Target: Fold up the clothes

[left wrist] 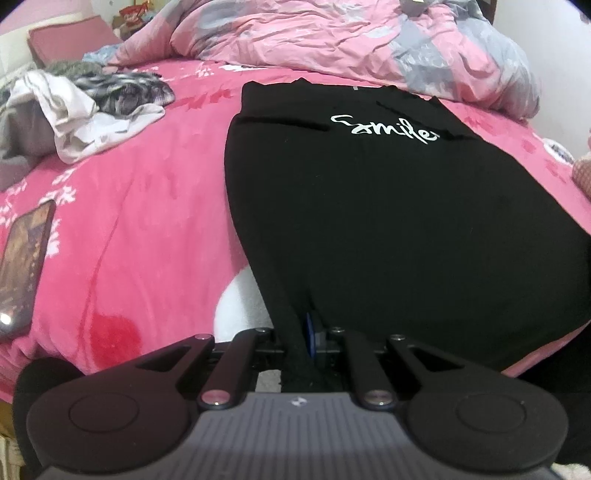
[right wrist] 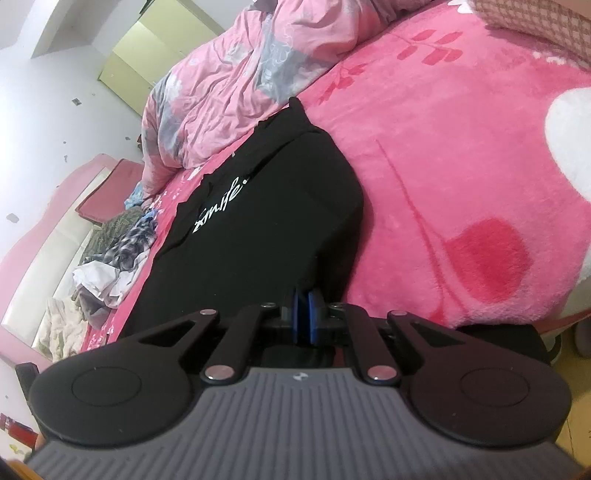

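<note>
A black garment (left wrist: 369, 221) with white "Smile" lettering lies flat on the pink fleece blanket (left wrist: 147, 221), its sides folded in to make a long narrow shape. My left gripper (left wrist: 304, 332) is shut on the near hem at its left corner, and the black fabric bunches up between the blue pads (left wrist: 311, 330). In the right wrist view the same garment (right wrist: 266, 229) stretches away to the upper left. My right gripper (right wrist: 304, 317) is shut at the near hem's right corner. A ridge of black cloth runs into its blue pads (right wrist: 314, 317).
A heap of loose clothes (left wrist: 92, 103) lies at the far left of the bed. A crumpled pink and grey duvet (left wrist: 332, 37) is piled along the far side. A phone (left wrist: 22, 266) rests on the blanket at the left. A checked cushion (right wrist: 535, 29) sits at the right.
</note>
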`<state>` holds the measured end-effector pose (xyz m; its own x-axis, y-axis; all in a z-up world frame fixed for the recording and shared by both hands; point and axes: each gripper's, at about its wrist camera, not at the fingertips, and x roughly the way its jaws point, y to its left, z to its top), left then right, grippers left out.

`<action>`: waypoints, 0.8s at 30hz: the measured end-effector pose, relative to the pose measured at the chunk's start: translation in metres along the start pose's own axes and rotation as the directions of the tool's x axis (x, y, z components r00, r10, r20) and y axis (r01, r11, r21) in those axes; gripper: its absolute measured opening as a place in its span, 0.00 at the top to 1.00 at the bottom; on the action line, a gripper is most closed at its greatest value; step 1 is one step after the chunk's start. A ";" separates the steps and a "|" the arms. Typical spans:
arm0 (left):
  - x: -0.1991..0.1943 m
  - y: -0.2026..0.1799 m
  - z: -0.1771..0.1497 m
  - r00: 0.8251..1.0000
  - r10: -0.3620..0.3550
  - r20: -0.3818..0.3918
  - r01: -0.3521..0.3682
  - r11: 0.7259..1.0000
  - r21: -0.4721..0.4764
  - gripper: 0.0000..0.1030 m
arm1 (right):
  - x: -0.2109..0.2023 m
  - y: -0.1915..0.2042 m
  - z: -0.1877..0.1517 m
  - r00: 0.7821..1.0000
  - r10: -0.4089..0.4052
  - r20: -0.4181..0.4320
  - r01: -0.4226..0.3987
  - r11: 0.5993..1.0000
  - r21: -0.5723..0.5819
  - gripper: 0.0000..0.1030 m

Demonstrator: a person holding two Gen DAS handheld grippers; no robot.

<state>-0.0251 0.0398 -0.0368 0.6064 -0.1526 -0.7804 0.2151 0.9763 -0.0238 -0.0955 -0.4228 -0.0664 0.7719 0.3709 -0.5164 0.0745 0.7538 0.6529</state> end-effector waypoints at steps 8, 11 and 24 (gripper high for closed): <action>-0.001 -0.011 0.001 0.999 0.047 -0.008 -0.047 0.998 0.051 0.91 | 0.002 -0.003 -0.003 1.000 0.007 0.018 -0.007 1.000 0.002 0.96; -0.001 -0.015 0.002 0.998 0.061 -0.011 -0.061 0.996 0.064 0.91 | 0.004 -0.004 -0.003 1.000 0.013 0.022 -0.013 1.000 0.005 0.96; 0.000 -0.020 0.003 0.996 0.092 -0.018 -0.090 0.993 0.076 0.90 | 0.007 -0.011 -0.005 0.999 0.025 0.024 -0.026 0.999 0.019 0.96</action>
<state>-0.0268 0.0195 -0.0347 0.6096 -0.0595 -0.7904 0.2174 0.9715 0.0945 -0.0940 -0.4256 -0.0794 0.7883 0.3768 -0.4864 0.0666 0.7336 0.6763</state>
